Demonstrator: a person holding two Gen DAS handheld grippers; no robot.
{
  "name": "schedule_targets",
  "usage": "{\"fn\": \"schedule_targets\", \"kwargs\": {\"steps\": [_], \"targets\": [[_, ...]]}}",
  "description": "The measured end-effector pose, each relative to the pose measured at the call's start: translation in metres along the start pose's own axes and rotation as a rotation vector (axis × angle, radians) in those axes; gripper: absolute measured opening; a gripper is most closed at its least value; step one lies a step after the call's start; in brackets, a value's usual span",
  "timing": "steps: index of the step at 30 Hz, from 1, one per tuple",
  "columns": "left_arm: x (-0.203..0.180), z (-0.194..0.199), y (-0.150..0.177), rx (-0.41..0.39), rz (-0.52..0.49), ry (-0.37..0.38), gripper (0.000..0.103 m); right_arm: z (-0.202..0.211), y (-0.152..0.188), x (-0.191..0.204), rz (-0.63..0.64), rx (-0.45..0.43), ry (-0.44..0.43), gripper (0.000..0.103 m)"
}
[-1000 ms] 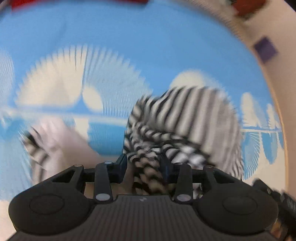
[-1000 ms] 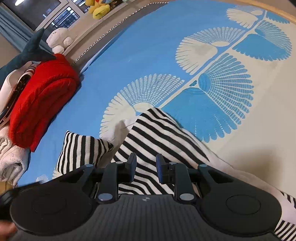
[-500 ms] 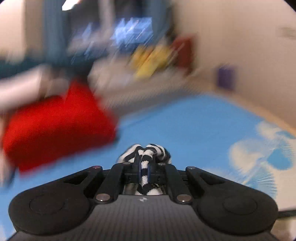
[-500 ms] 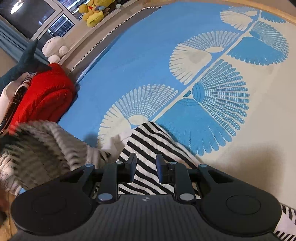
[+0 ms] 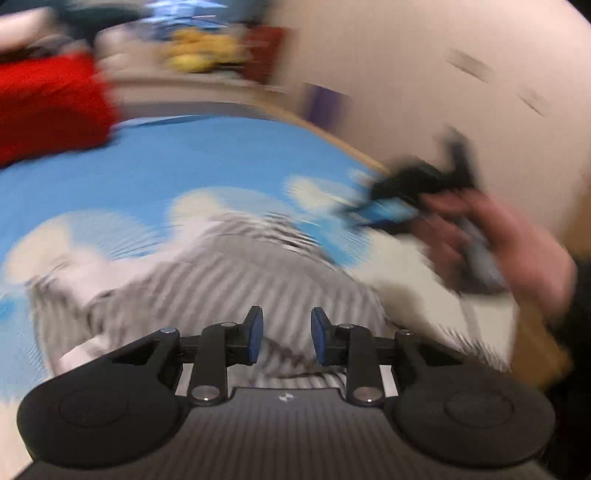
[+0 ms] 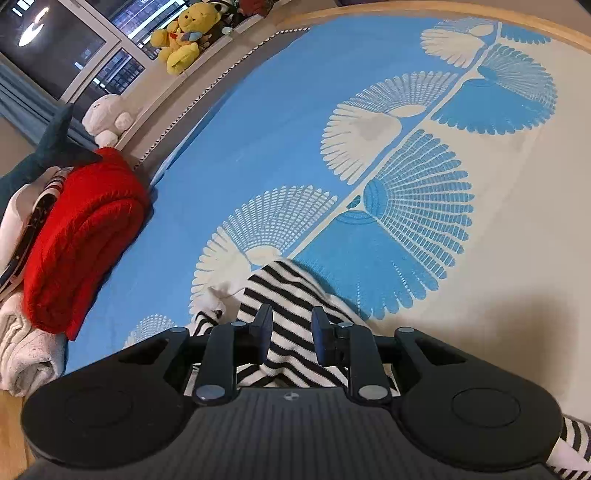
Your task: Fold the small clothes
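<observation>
1. The striped garment (image 6: 291, 295), black and white, lies on the bed (image 6: 258, 122), on its blue sheet with the cream fan pattern. In the right wrist view a striped fold runs up to a point between my fingers, with more of the cloth to the left and a striped end at the lower right corner.
2. My left gripper (image 5: 286, 339) has just been opening. Its pads stand apart with nothing between them; the striped cloth lies below and beyond, blurred, and is not held.
3. My right gripper (image 6: 290, 338) stands partly open over the striped fold. The cloth shows in the gap and runs under the fingers; I cannot tell whether the pads press on it.
4. In the left wrist view, my right hand (image 5: 513, 251) with its gripper appears at the right, over the far side of the garment. The blur hides finer detail.
5. Progress, as I judge it: one portion of the garment appears laid over the body, so a first fold looks made. The shape is still uneven, with loose cloth at the left and a trailing end at the right. Further folds and a squaring-up remain.
6. Surroundings: a red folded knit (image 6: 85, 236) rests on a pile of pale clothes at the left edge of the bed, well apart from the garment. Plush toys, among them a yellow bear (image 6: 184, 33), sit on the ledge by the window.
</observation>
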State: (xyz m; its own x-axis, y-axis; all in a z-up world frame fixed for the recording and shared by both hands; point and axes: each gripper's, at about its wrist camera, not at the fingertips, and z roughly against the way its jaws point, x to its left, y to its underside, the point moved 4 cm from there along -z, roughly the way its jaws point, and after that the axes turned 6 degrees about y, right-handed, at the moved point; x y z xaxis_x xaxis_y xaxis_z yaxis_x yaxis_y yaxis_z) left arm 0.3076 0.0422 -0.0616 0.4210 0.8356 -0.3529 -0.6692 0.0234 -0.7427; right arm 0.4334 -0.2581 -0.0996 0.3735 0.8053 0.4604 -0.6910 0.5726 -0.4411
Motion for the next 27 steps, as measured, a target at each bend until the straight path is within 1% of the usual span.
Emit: {"fn": "schedule_targets", "kwargs": {"steps": [2, 3, 4, 5, 6, 7, 8, 9, 11, 13, 14, 15, 16, 17, 18, 19, 20, 22, 23, 24, 25, 27], "targets": [[0.029, -0.001, -0.012, -0.026, 0.108, -0.105, 0.032, -0.006, 0.003, 0.005, 0.023, 0.027, -0.022, 0.024], [0.043, -0.001, -0.013, -0.017, 0.195, -0.155, 0.033, -0.01, 0.005, 0.008, 0.041, 0.042, -0.031, 0.025], [0.056, -0.001, -0.011, -0.001, 0.289, -0.186, 0.035, -0.016, 0.009, 0.013, 0.068, 0.064, -0.042, 0.026], [0.069, -0.012, -0.016, 0.014, 0.361, -0.196, 0.036, -0.021, 0.012, 0.018, 0.093, 0.083, -0.05, 0.03], [0.08, -0.02, -0.012, 0.044, 0.438, -0.21, 0.038, -0.027, 0.016, 0.022, 0.124, 0.108, -0.056, 0.036], [0.088, -0.028, -0.01, 0.08, 0.493, -0.228, 0.039, -0.034, 0.02, 0.025, 0.156, 0.133, -0.053, 0.039], [0.096, -0.032, -0.008, 0.108, 0.52, -0.239, 0.042, -0.041, 0.025, 0.028, 0.186, 0.153, -0.042, 0.041], [0.102, -0.037, -0.007, 0.128, 0.53, -0.248, 0.047, -0.047, 0.029, 0.03, 0.21, 0.168, -0.03, 0.041], [0.114, -0.045, -0.006, 0.164, 0.55, -0.267, 0.049, -0.062, 0.037, 0.032, 0.271, 0.195, 0.009, 0.042], [0.122, -0.058, 0.004, 0.216, 0.575, -0.295, 0.049, -0.074, 0.044, 0.032, 0.318, 0.212, 0.059, 0.043], [0.123, -0.056, 0.008, 0.231, 0.578, -0.309, 0.048, -0.079, 0.048, 0.031, 0.331, 0.217, 0.073, 0.043], [0.125, -0.062, 0.014, 0.245, 0.579, -0.319, 0.047, -0.083, 0.051, 0.032, 0.341, 0.223, 0.075, 0.043], [0.127, -0.068, 0.018, 0.259, 0.573, -0.323, 0.044, -0.086, 0.054, 0.034, 0.355, 0.23, 0.073, 0.043], [0.126, -0.069, 0.018, 0.26, 0.563, -0.326, 0.026, -0.087, 0.056, 0.037, 0.375, 0.233, 0.066, 0.044], [0.128, -0.07, 0.015, 0.253, 0.543, -0.334, 0.01, -0.087, 0.058, 0.043, 0.404, 0.231, 0.053, 0.034], [0.13, -0.069, 0.011, 0.243, 0.521, -0.344, 0.007, -0.085, 0.06, 0.05, 0.439, 0.225, 0.026, 0.021], [0.133, -0.067, 0.007, 0.227, 0.508, -0.355, 0.002, -0.081, 0.061, 0.057, 0.472, 0.215, 0.0, 0.003], [0.138, -0.062, -0.002, 0.182, 0.487, -0.374, 0.002, -0.072, 0.056, 0.068, 0.495, 0.174, -0.056, 0.001], [0.14, -0.054, -0.01, 0.148, 0.469, -0.39, 0.002, -0.067, 0.049, 0.069, 0.459, 0.144, -0.096, 0.001], [0.144, -0.045, -0.019, 0.102, 0.44, -0.413, 0.002, -0.058, 0.035, 0.067, 0.374, 0.076, -0.123, 0.0], [0.146, -0.037, -0.028, 0.058, 0.409, -0.432, 0.002, -0.05, 0.022, 0.059, 0.293, 0.011, -0.123, 0.0], [0.151, -0.021, -0.043, -0.015, 0.352, -0.457, 0.0, -0.041, 0.006, 0.046, 0.193, -0.074, -0.097, 0.0]]}}
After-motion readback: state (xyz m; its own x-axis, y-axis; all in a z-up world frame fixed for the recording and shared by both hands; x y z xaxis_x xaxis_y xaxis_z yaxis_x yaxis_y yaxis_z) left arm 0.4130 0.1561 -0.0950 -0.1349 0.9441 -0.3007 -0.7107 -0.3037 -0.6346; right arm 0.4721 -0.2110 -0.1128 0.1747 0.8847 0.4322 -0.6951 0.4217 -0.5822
